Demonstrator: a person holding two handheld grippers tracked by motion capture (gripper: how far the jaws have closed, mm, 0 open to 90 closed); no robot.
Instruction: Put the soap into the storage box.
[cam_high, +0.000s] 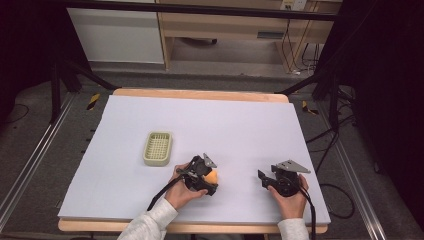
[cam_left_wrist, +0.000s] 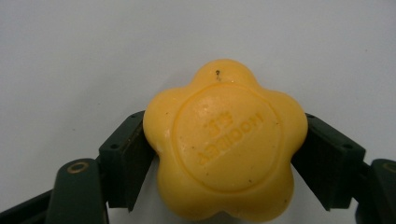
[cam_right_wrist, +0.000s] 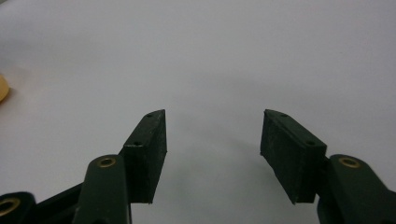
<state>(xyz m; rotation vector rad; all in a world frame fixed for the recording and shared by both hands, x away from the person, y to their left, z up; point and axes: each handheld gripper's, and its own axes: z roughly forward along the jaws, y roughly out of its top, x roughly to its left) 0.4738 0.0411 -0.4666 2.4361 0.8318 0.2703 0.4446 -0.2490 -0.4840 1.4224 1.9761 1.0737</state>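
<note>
Soap (cam_left_wrist: 224, 144), yellow and flower-shaped with raised lettering on a round centre panel, sits clamped between the two jaws of my left hand-held gripper (cam_left_wrist: 224, 154); the pads (cam_left_wrist: 133, 158) press on its lobed sides from either side. In the high view the soap (cam_high: 213, 176) shows as an orange-yellow patch at the front end of that hand-held gripper (cam_high: 207, 181), low over the white sheet (cam_high: 225, 125) that covers the desk (cam_high: 200, 93), in the near middle of the surface. I cannot tell whether the soap touches the sheet or is held just above it.

A pale green slotted tray (cam_high: 158, 148) stands on the sheet to the left of and a little beyond my left hand (cam_high: 182, 190), near it but apart.

My right hand-held gripper (cam_high: 262, 178) is well apart from the soap, to the right, near the front edge of the desk. Its jaws stand apart with a clear gap and nothing between them, as the right gripper view (cam_right_wrist: 212, 140) shows; beneath them lies bare white sheet. A sliver of the soap (cam_right_wrist: 3, 89) appears at the left edge of that view.
</note>
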